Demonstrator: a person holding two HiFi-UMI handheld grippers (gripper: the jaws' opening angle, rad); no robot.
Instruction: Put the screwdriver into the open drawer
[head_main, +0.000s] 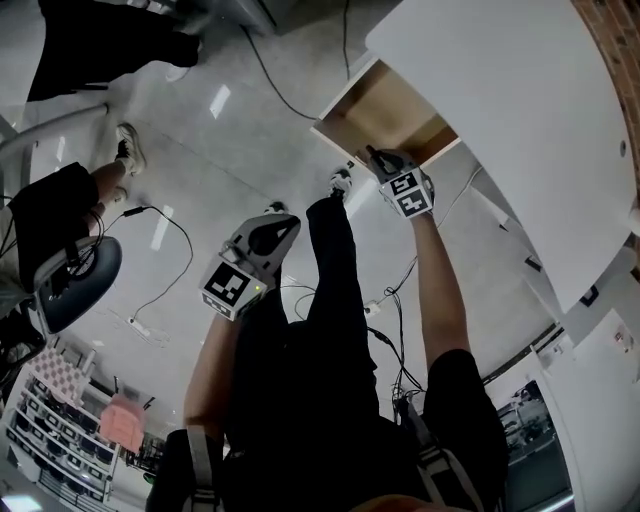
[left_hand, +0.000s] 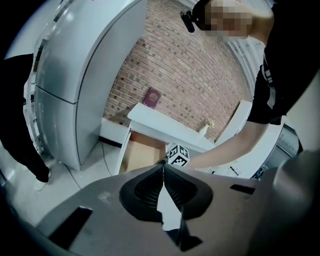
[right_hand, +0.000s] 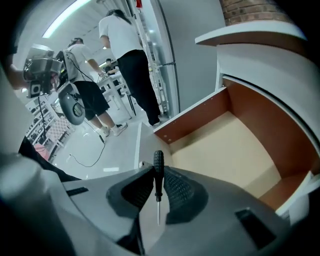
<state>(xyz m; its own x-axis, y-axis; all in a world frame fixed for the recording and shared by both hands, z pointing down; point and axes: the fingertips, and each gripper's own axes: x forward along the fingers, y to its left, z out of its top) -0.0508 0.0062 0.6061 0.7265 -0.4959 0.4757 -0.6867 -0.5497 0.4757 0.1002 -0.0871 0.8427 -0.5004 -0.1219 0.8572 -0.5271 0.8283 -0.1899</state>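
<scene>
Seen in the head view, the right gripper (head_main: 376, 156) reaches the front edge of the open drawer (head_main: 385, 112). The left gripper (head_main: 280, 228) hangs close to the person's body, well apart from the drawer. So the right hand is the nearer one.

In the left gripper view, its jaws are pressed together with nothing between them.

In the right gripper view, the jaws pinch the screwdriver (right_hand: 158, 165). Its long axis runs along the jaws, with the black handle forward past the tips and the metal shaft back toward the camera. The handle is over the drawer's near corner, and the bare bottom lies ahead and to the right. I think the next move is a short one in that direction.
</scene>
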